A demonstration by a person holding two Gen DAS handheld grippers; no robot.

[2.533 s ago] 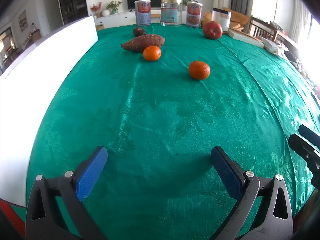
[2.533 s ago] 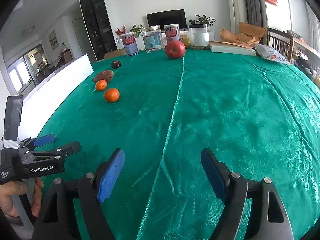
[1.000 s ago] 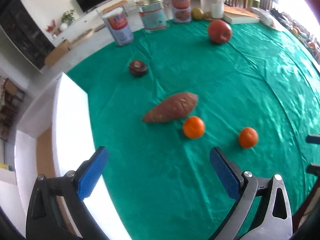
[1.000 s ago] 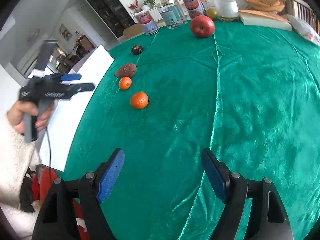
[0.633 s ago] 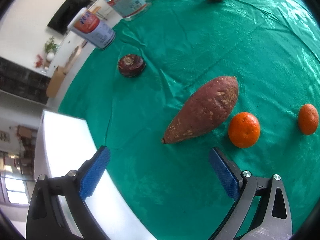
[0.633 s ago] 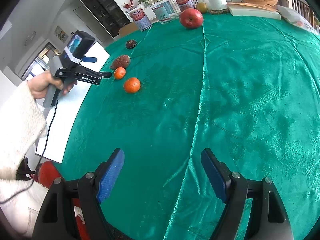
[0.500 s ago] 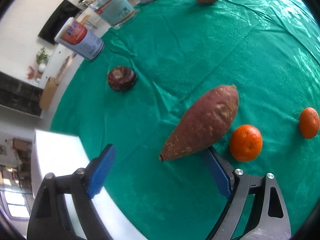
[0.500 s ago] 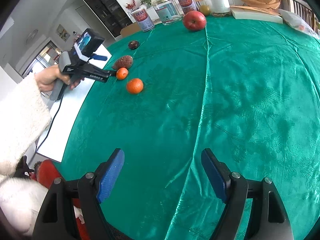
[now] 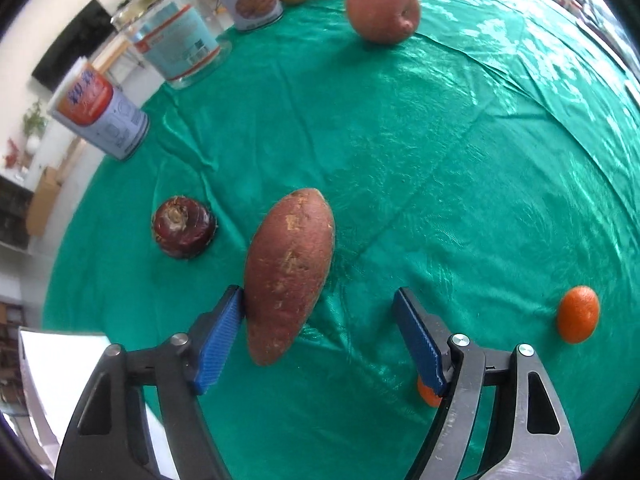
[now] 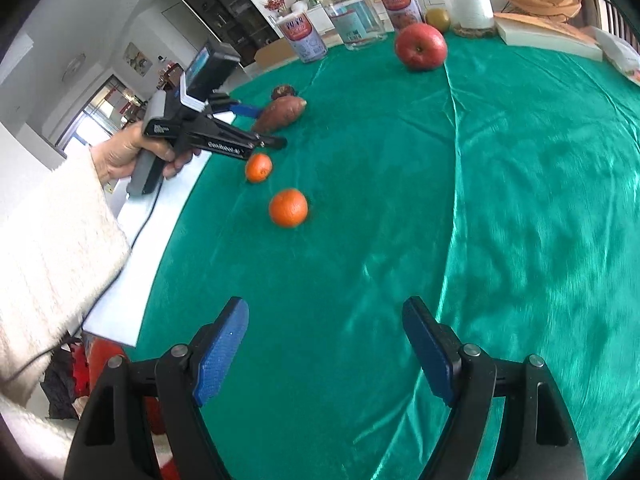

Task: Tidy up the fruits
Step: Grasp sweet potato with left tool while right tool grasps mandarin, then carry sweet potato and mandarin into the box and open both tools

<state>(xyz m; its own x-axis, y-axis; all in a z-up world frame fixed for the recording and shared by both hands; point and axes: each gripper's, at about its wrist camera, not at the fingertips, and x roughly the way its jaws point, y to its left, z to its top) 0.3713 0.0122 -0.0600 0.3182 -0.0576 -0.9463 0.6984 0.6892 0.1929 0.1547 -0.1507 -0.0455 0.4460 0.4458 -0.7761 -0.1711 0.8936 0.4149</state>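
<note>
1. Green shiny cloth covers the worktop (image 9: 460, 160), with a living room behind it.
2. Left tool (image 9: 320, 332) points steeply down at the cloth; its jaws have just been closing, with the sweet potato (image 9: 288, 272) between them. Its left blue pad touches the potato's side, while the right pad stands apart from it — not a grip on both sides, so the tool is released.
3. Under the left tool's right finger a small orange (image 9: 428, 394) peeks out, mostly hidden.
4. Further right of that tool lies a second orange (image 9: 578, 314), well apart from the potato.
5. Left of the potato, just beyond the left pad, sits a dark round fruit (image 9: 184, 232).
6. Far ahead of the left tool stand three cans (image 9: 176, 46) in a row, and a red apple (image 9: 382, 8) lies to their right.
7. Right tool (image 10: 326, 352) hangs over bare cloth with its jaws spread and nothing between them.
8. Ahead and to its left, a hand (image 10: 132, 156) in a cream knitted sleeve holds the left tool — beside it a white board (image 10: 160, 220) lies along the worktop's edge.
</note>
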